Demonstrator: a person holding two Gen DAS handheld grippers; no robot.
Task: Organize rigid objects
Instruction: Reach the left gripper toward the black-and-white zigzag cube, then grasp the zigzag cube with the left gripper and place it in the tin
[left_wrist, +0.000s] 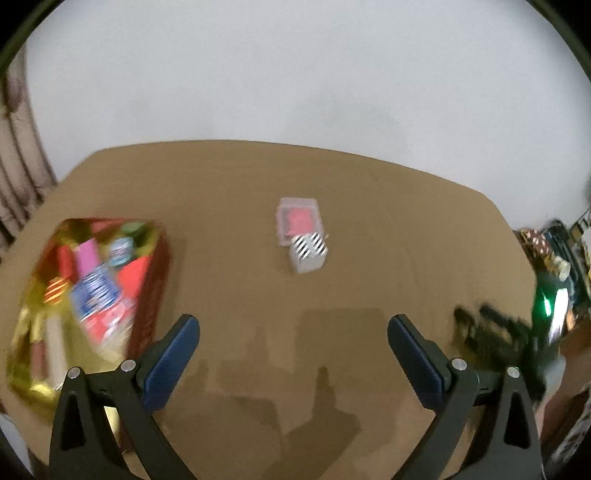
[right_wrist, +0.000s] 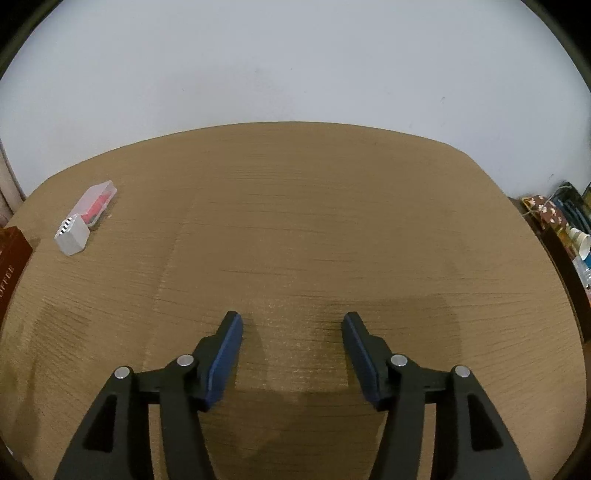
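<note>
A clear plastic case with a red insert (left_wrist: 298, 220) lies mid-table, and a small white box with a black-striped top (left_wrist: 308, 253) touches its near end. Both also show far left in the right wrist view, the case (right_wrist: 96, 202) and the white box (right_wrist: 72, 235). A gold-lined box (left_wrist: 92, 295) at the left holds several colourful packets. My left gripper (left_wrist: 293, 328) is open and empty, short of the white box. My right gripper (right_wrist: 291, 323) is open and empty over bare table. The left wrist view is blurred.
The wooden table (right_wrist: 314, 221) stands against a white wall. A dark red box (right_wrist: 13, 258) sits at the left edge of the right wrist view. Cluttered shelves with cups (right_wrist: 576, 240) stand off the right side. A dark blurred shape (left_wrist: 491, 328) is at the right.
</note>
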